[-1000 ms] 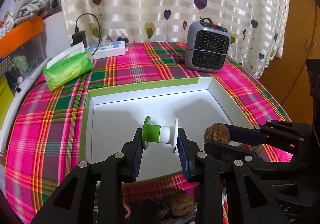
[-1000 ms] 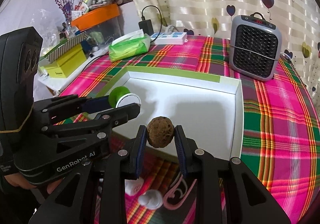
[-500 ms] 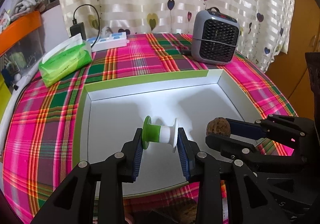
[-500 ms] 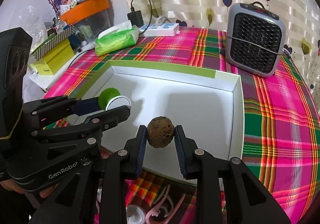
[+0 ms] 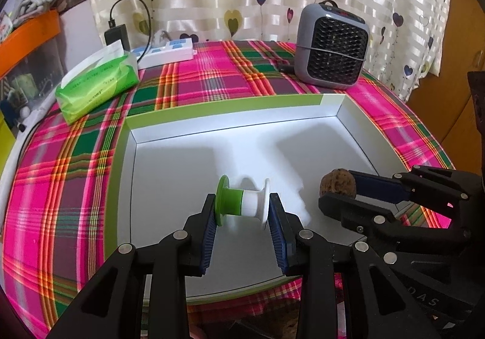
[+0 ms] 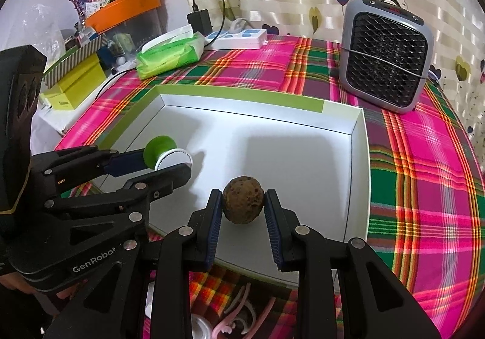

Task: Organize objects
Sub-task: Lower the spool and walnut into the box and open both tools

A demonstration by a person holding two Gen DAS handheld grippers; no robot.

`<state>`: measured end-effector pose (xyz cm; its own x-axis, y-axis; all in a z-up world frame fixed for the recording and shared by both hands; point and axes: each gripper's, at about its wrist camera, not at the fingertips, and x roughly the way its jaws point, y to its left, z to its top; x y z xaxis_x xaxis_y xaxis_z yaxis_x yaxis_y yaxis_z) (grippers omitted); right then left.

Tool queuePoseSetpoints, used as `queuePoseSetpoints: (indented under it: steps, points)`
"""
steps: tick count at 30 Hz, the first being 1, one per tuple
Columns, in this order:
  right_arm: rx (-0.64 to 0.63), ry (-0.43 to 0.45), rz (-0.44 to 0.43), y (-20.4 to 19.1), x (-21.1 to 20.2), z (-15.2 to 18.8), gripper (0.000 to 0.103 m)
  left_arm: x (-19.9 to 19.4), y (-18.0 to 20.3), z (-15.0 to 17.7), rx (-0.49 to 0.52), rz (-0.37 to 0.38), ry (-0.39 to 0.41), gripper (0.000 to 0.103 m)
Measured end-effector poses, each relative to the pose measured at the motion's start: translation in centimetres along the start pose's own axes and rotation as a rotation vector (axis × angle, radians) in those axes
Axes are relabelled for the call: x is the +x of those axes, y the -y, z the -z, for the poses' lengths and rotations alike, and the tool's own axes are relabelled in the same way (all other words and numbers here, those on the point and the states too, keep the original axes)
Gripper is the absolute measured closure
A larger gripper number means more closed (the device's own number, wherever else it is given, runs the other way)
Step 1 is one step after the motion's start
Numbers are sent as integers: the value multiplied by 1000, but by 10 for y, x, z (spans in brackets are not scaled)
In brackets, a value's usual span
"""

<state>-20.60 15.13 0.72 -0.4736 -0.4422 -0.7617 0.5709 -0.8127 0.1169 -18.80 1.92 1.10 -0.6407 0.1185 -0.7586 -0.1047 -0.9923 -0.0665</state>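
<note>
Left hand-held gripper [image 5: 242, 211] clamped on a spool [image 5: 242, 201], right hand-held gripper [image 6: 242, 205] clamped on a walnut [image 6: 242, 203], both over the white tray [image 6: 359, 157].
Both look light and rigid; the spool's flat flanges suit the pads, while the round, rough walnut could roll once freed.

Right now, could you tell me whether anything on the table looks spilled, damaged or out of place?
Nothing stands out. The spool and the walnut are held cleanly over the white tray, and the heater stands upright.
</note>
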Motion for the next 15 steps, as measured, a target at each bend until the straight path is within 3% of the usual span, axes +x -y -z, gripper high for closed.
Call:
queuePoseSetpoints:
  steps: [15]
  points:
    - [-10,36,6,-6,-8,1,73,-6,-1,2,-26,15,10,72]
